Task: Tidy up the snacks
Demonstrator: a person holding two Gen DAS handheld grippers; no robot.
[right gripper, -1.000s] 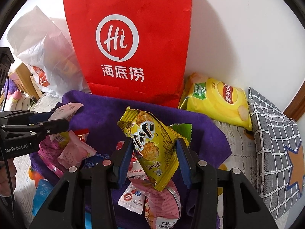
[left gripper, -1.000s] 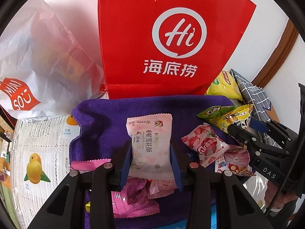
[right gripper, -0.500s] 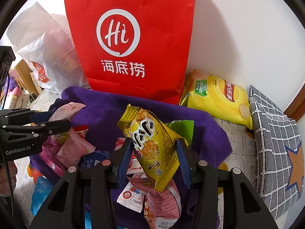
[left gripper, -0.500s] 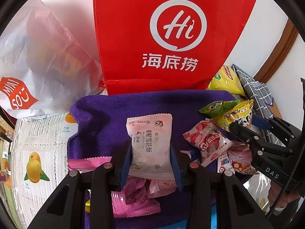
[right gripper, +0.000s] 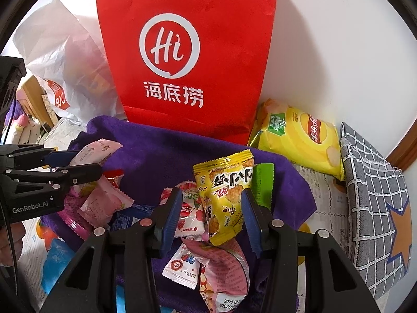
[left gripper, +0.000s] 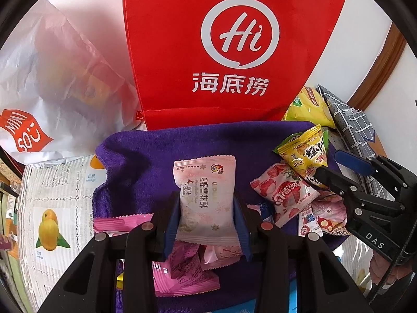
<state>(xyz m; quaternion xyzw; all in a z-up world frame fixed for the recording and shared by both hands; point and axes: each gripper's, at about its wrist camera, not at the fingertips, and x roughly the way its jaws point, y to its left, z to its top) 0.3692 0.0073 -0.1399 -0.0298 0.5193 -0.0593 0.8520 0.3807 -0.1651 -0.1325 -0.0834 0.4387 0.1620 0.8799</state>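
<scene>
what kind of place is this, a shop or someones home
Most likely a home, on a table pushed against a white wall. A fruit-print tablecloth covers it, a purple towel lies under loose snack packets, and a red paper shopping bag and a white plastic shopping bag stand behind.

The red bag (left gripper: 229,52) is matt paper, and the purple towel (left gripper: 156,151) is soft, napped cloth. Glossy plastic film wraps the pale pink snack packet (left gripper: 206,195) and yellow snack packet (right gripper: 226,193).
</scene>
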